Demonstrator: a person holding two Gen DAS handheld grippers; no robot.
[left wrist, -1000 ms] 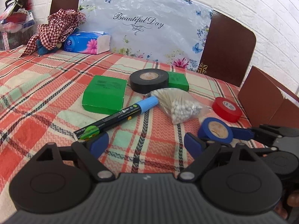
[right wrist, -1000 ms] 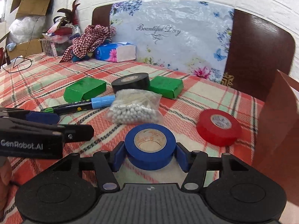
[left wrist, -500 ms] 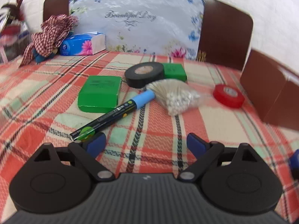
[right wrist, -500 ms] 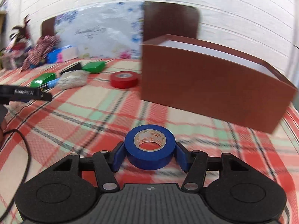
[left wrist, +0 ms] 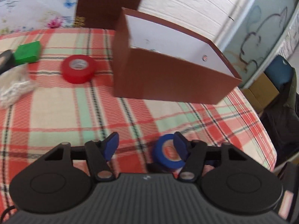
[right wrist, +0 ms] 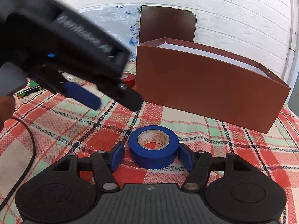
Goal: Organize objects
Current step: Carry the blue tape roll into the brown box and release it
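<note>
Objects mostly unsorted, task looks early. Brown box (right wrist: 211, 85) sits open on the plaid surface (right wrist: 233, 141); the visible part of its white inside looks bare, the floor is mostly hidden, so I judge nothing is in yet.

Items outside the box: bead bag (left wrist: 13, 87) at the left edge, green block (left wrist: 28, 53) behind it, red tape (left wrist: 78, 68) just beside the box's left wall, black tape (left wrist: 5, 60) barely in view, marker (right wrist: 29, 91) partly hidden in the right wrist view. All well apart from the grippers.

Blue tape (right wrist: 153, 146) lies flat on the surface in front of the box, not in it. Right gripper (right wrist: 150, 157) straddles it; its jaws have just been opening, with a clear gap on the left pad and a thin one on the right, so it's let go. Left gripper (left wrist: 146, 146) hangs over the same spot, jaws just been closing but part open, nothing between them; the blue tape sits behind its right finger (left wrist: 180, 145).

Left: blue tape into the box, then everything else. Looks like a handover between grippers.
</note>
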